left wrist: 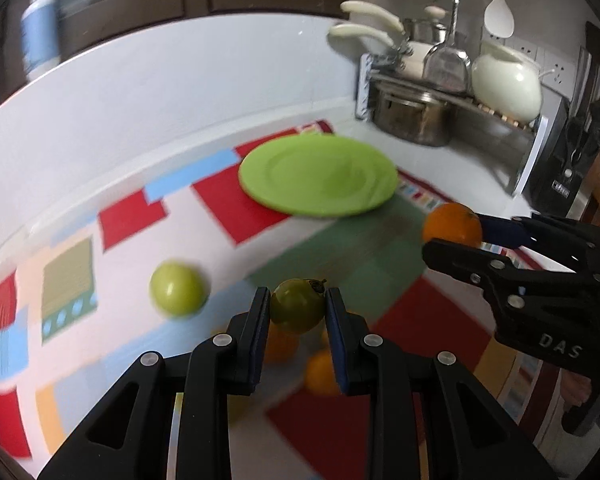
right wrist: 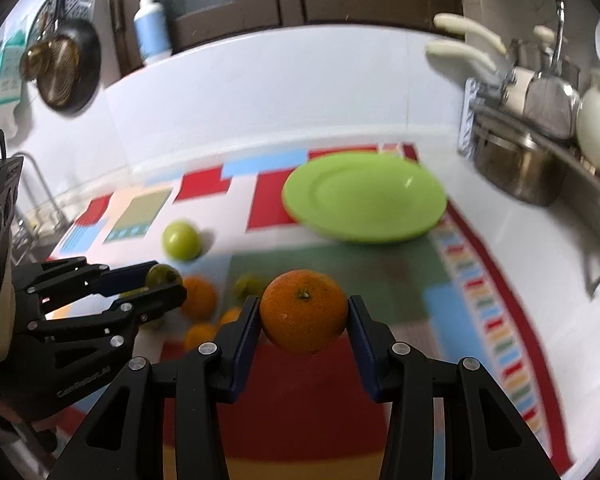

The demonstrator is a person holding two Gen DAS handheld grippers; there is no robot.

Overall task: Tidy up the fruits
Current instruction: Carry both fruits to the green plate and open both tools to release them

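Left gripper (left wrist: 298, 306): clamped on a dark green fruit (left wrist: 297, 305), held off the mat; stem end up and to the right.
Right gripper (right wrist: 303, 312): closed around an orange (right wrist: 303, 311), both pads pressing its sides, raised above the mat.
Green plate (right wrist: 365, 197): bare, on the far part of the patterned mat (right wrist: 496, 320), ahead of both tools.
Light green fruit (right wrist: 181, 240): lying loose on the mat, left of the plate, well apart from it.
Remaining fruit (right wrist: 199, 297): small cluster of oranges beneath the left gripper, plus what looks like another green one; blurred, count unsure.
Background: dish rack (left wrist: 452, 104) with pots at far right.
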